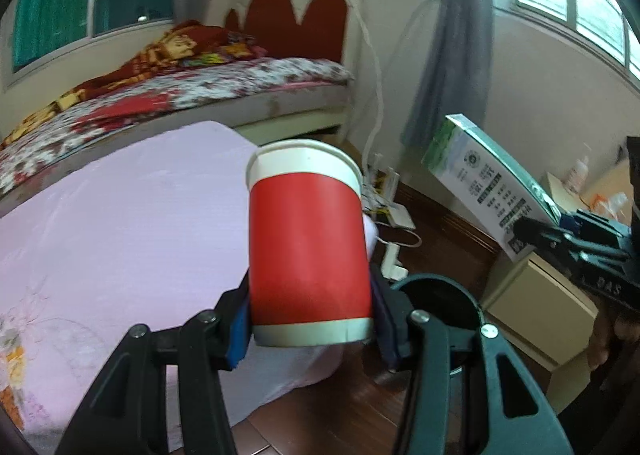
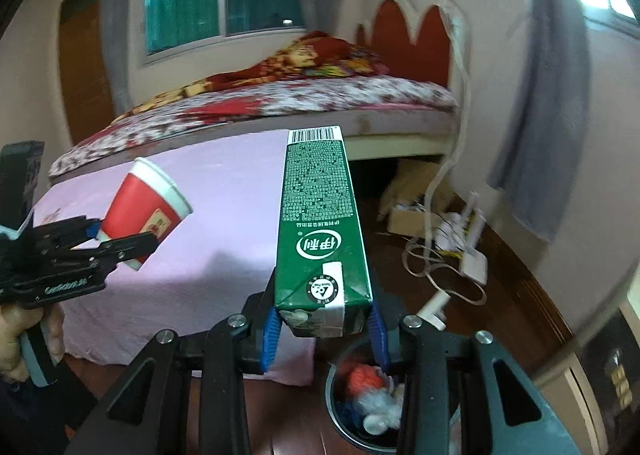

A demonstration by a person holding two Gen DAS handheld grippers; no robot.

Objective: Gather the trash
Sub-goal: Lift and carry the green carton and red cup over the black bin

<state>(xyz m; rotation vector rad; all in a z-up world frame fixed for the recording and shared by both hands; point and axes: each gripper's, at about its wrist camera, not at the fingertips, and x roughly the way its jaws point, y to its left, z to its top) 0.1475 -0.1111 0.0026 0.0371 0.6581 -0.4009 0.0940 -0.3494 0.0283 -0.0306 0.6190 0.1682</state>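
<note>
Cup (image 1: 308,243), carton (image 2: 320,231) above bin rim (image 2: 332,387)

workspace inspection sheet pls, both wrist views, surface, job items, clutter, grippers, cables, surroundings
surface: pink cloth-covered table, nothing seen lying on it.
job's things: red paper cup and green carton, both held off the table; round bin on the floor holds red, blue and white scraps.
clutter: cardboard boxes on the floor by the wall.
grippers: left hand-held gripper shut on the cup's base; right hand-held gripper shut on the carton's lower end.
cables: white cords and adapters tangled on the wooden floor near the bed.
surroundings: bed with floral cover and red headboard, grey curtains, windows.
</note>
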